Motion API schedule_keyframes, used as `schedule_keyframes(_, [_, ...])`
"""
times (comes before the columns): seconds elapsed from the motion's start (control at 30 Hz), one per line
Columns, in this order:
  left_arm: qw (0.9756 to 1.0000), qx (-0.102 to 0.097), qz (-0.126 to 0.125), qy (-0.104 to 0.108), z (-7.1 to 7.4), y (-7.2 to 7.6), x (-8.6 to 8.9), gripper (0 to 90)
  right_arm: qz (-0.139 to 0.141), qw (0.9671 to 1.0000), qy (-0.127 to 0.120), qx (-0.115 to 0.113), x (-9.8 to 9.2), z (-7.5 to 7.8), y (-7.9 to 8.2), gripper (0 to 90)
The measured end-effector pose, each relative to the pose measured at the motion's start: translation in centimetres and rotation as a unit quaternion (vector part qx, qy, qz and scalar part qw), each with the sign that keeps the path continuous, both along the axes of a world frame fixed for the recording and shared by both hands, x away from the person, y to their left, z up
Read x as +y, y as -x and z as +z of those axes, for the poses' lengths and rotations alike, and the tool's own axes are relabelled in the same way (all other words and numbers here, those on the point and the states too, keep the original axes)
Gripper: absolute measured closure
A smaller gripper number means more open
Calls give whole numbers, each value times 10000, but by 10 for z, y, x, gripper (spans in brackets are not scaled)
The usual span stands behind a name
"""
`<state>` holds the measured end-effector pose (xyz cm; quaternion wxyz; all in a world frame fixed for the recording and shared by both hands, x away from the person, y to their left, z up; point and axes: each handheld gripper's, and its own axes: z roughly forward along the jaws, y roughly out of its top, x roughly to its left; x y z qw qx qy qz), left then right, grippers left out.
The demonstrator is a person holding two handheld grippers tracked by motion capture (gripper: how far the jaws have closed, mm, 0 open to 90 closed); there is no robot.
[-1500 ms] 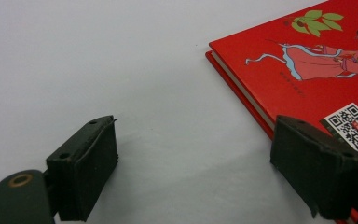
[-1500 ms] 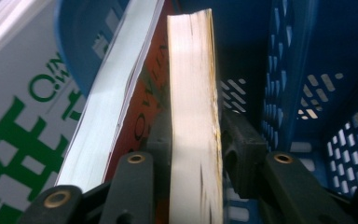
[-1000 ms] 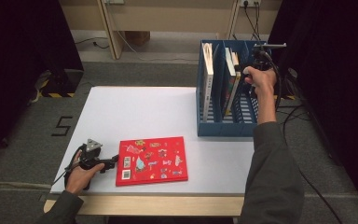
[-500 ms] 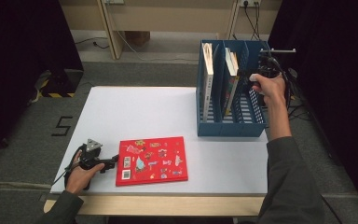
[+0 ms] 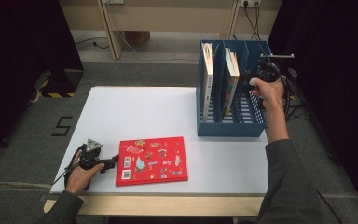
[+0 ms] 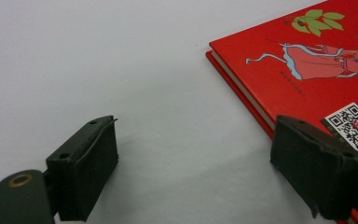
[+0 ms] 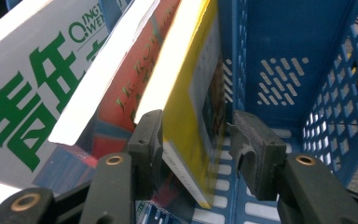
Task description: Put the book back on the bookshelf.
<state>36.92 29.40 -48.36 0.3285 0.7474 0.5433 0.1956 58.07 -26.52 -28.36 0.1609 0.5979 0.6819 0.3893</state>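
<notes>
Two jaws of the right gripper straddling the yellow-covered book, just been opening: one pad against its spine side, the other a little off the cover, so no grip. Upright in the middle slot of the blue file rack, near the table's right edge; empty slot alongside. Green "QING WEN" readable on the white book. Left gripper wide apart, holding nothing, at the red book's edge; QR code there.
</notes>
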Motion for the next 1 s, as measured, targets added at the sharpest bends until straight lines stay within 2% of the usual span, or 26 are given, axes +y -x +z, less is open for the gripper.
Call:
schedule_keyframes(0.3, [10000, -2, 0, 0, 0, 0, 0, 138, 43, 10000, 9, 14, 11, -5, -6, 549])
schedule_keyframes(0.43, [10000, -1, 0, 1, 0, 0, 0, 138, 35, 9999, 125, 21, 11, -3, -6, 535])
schedule_keyframes(0.7, [10000, 0, 0, 1, 0, 0, 0, 138, 10, 9999, 108, 12, 2, -2, -2, 511])
schedule_keyframes(0.87, [10000, 5, -7, -4, 0, 0, 0, 138, -9, 10000, 3, 16, -1, 0, 3, 476])
schedule_keyframes(1.0, [10000, 6, -7, -4, 0, 0, 0, 138, 88, 9998, -103, -110, -3, 3, 13, 451])
